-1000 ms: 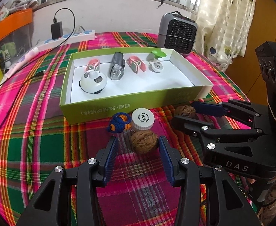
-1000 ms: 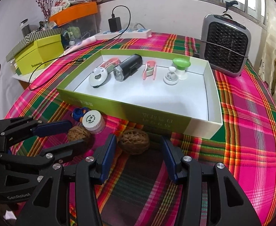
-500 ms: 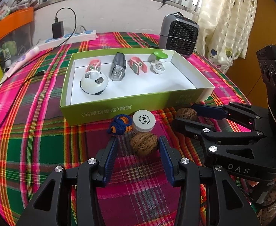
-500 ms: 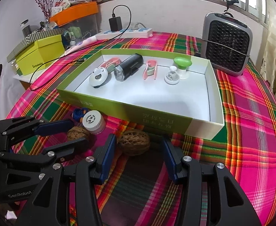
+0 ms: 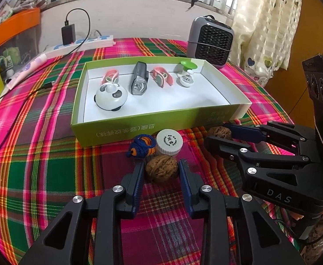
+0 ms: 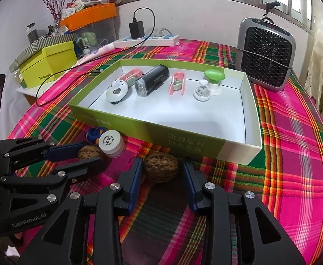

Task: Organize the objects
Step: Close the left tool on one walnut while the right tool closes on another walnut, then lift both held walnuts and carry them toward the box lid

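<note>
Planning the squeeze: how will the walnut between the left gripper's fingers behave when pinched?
The walnut looks round, so it may roll or squirt out if the left gripper pinches off-centre. Its wrinkled shell probably gives decent grip. It seems rigid and likely light.

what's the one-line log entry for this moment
left hand-held gripper: closing on walnut | right hand-held gripper: open around second walnut | both walnuts on cloth, outside box

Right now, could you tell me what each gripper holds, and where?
Nothing is held yet: each gripper's fingers flank a walnut's sides, left and right, on the tablecloth.
</note>
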A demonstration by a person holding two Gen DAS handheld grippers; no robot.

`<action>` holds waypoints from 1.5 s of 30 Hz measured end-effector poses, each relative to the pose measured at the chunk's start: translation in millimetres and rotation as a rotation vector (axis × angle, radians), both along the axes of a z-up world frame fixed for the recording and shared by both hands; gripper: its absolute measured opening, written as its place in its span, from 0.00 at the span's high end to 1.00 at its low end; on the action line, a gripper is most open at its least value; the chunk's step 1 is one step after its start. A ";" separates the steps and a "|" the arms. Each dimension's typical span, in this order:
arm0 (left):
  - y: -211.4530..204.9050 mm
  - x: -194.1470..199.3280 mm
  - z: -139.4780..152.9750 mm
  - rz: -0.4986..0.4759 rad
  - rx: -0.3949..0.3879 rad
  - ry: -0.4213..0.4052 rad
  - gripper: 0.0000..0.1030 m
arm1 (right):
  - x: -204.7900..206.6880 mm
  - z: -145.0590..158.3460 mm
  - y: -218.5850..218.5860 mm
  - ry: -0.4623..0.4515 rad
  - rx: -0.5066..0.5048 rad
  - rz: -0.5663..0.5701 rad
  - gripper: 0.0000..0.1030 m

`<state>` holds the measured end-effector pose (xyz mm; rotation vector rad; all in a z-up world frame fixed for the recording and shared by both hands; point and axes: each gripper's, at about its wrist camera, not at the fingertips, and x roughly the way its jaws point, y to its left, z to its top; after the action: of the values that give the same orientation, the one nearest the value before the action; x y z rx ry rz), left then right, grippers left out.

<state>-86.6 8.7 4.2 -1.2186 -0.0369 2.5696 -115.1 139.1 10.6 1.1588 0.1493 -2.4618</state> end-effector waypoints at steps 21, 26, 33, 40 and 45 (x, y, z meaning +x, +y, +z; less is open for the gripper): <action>-0.4 1.3 1.7 0.000 -0.010 0.009 0.72 | 3.2 0.0 -1.8 0.006 0.009 0.004 0.66; -0.5 3.6 4.8 0.005 -0.023 0.029 0.72 | 3.7 0.7 -1.5 0.009 0.009 0.001 0.66; -0.3 5.7 7.3 0.006 -0.023 0.041 0.72 | 4.8 1.9 0.0 0.012 0.003 -0.003 0.66; 0.0 7.6 8.7 0.008 -0.022 0.047 0.72 | 7.6 3.9 1.4 0.017 -0.004 -0.008 0.66; 0.3 10.8 11.5 0.005 -0.023 0.057 0.72 | 10.7 6.1 1.9 0.023 -0.010 -0.011 0.66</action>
<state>-75.8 9.0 15.7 -1.1547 0.0019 2.6145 -104.4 141.0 16.7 1.1303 0.1371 -2.4834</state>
